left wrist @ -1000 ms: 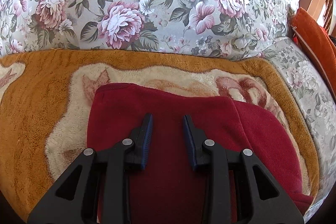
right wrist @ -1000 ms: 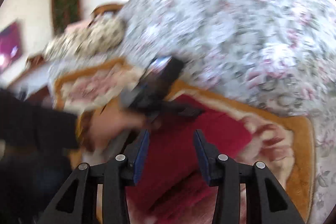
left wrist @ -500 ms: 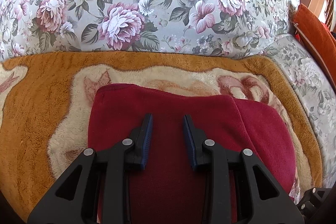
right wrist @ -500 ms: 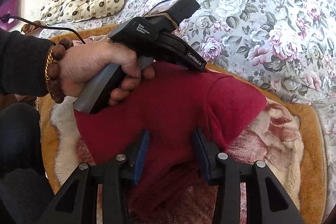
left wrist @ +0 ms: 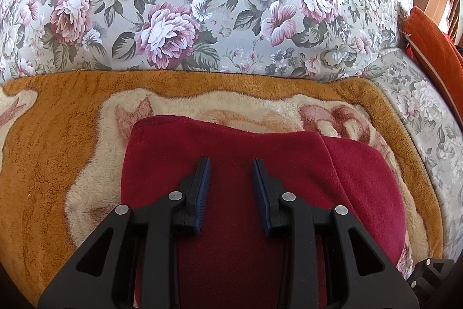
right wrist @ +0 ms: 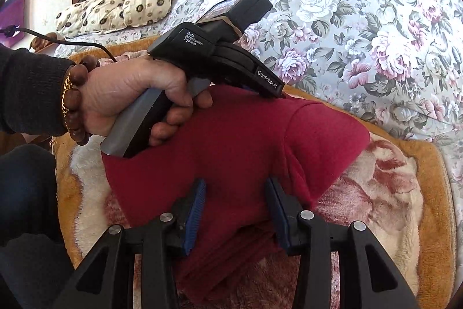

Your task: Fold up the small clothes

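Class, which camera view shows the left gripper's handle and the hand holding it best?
The right wrist view. It shows the hand wrapped around the left gripper's handle, above the red garment. The left wrist view shows neither, only that gripper's own open fingers over the garment.

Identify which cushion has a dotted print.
The cream cushion, upper left in the right wrist view, has dark round dots. The big back cushion is floral and the orange cushion is plain.
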`<state>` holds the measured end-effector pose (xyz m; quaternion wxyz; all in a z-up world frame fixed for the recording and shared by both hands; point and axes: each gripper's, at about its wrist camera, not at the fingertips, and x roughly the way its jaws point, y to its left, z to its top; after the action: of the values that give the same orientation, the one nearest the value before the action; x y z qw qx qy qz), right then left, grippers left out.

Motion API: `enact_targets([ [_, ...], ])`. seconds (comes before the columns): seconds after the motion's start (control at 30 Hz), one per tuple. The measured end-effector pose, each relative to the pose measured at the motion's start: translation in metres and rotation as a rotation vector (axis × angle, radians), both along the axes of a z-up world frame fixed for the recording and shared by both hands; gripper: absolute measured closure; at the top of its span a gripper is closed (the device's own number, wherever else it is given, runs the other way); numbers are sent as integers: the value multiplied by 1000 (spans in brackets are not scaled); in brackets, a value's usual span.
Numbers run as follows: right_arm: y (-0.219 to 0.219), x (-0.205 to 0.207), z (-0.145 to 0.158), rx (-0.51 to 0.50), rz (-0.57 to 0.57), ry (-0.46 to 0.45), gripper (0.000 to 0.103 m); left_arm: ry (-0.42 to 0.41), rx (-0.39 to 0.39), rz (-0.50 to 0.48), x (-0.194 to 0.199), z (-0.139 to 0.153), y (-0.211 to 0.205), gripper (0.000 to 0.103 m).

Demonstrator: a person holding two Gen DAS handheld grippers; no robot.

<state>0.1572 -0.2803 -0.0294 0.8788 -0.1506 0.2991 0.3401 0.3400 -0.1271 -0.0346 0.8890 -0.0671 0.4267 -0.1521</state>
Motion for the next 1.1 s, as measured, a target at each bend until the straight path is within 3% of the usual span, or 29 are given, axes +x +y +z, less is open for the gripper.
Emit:
enact_targets([
  [0.13, 2, 0, -1, -4, -4, -1, 61, 18, 11, 0, 2, 2, -2, 73],
  [0.2, 3, -1, -1, -13, -9, -8, 61, 81, 51, -25, 9, 12, -7, 74],
  [0.23, 4, -2, -1, -21, -13, -13, 61, 126, 42, -40, 11, 24, -3, 74],
  [0.3, 7, -5, 0, -40, -25, -22, 61, 126, -40, -50, 2, 48, 12, 73],
  [0.33, 7, -6, 2, -42, -37, -11, 61, 108, -79, -58, -6, 62, 23, 69],
  [0.37, 7, -6, 6, -30, -51, 19, 59, 86, -101, -59, -17, 73, 36, 53],
  [0.4, 5, -5, 12, 0, -67, 72, 58, 70, -108, -50, -27, 79, 47, 33],
  [0.43, -2, -4, 22, 56, -105, 137, 58, 52, -116, -38, -39, 82, 60, 30],
  [0.53, -33, -9, 49, 267, -229, 200, 55, 65, -211, -37, -68, 66, 94, 30],
  [0.6, -61, -12, 58, 435, -327, 191, 35, 109, -311, -50, -83, 46, 105, 30],
  [0.7, -96, 1, 47, 649, -512, 274, 32, 174, -367, -97, -96, 16, 94, 30],
  [0.8, -107, 27, 21, 800, -556, 436, 32, 214, -390, -127, -96, -1, 79, 30],
  [0.97, -110, 70, -24, 918, -584, 678, 32, 249, -539, -86, -86, -13, 82, 30],
  [1.1, -106, 85, -28, 923, -518, 782, 30, 261, -542, -99, -79, -14, 77, 28],
])
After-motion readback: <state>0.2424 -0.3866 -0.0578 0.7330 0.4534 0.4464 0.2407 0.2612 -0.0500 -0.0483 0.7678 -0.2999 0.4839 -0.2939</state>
